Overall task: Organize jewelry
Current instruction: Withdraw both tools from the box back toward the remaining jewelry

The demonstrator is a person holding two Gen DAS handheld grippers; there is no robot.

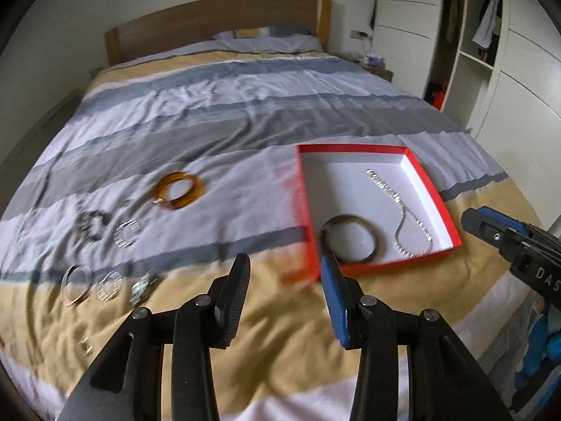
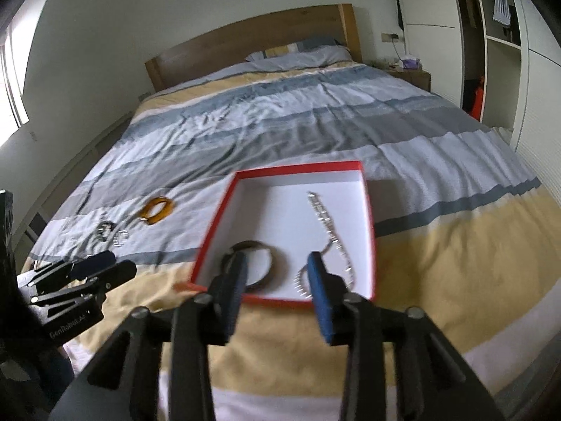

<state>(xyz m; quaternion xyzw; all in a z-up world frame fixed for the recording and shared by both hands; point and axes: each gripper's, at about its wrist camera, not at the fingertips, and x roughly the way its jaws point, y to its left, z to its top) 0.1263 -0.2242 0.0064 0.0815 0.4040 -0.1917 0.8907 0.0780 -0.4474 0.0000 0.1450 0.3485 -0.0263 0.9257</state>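
A red box (image 1: 434, 189) with a white inside lies on the bed; it also shows in the right wrist view (image 2: 298, 168). It holds a dark bangle (image 1: 375, 238) (image 2: 277, 263) and a silver chain necklace (image 1: 403, 217) (image 2: 329, 228). An amber bangle (image 1: 179, 190) (image 2: 157, 211), a dark beaded bracelet (image 1: 89, 228) and several silver rings and bracelets (image 1: 127, 233) lie on the bedspread to the left. My left gripper (image 1: 285, 266) is open and empty above the bedspread. My right gripper (image 2: 277, 263) is open and empty, just before the box's near edge.
The striped bedspread (image 1: 245, 112) covers the bed, with a wooden headboard (image 1: 217, 21) behind. A white wardrobe (image 1: 508, 70) stands at the right, a nightstand (image 2: 410, 73) beside the bed. A small silver piece (image 1: 86, 345) lies near the bed's front left.
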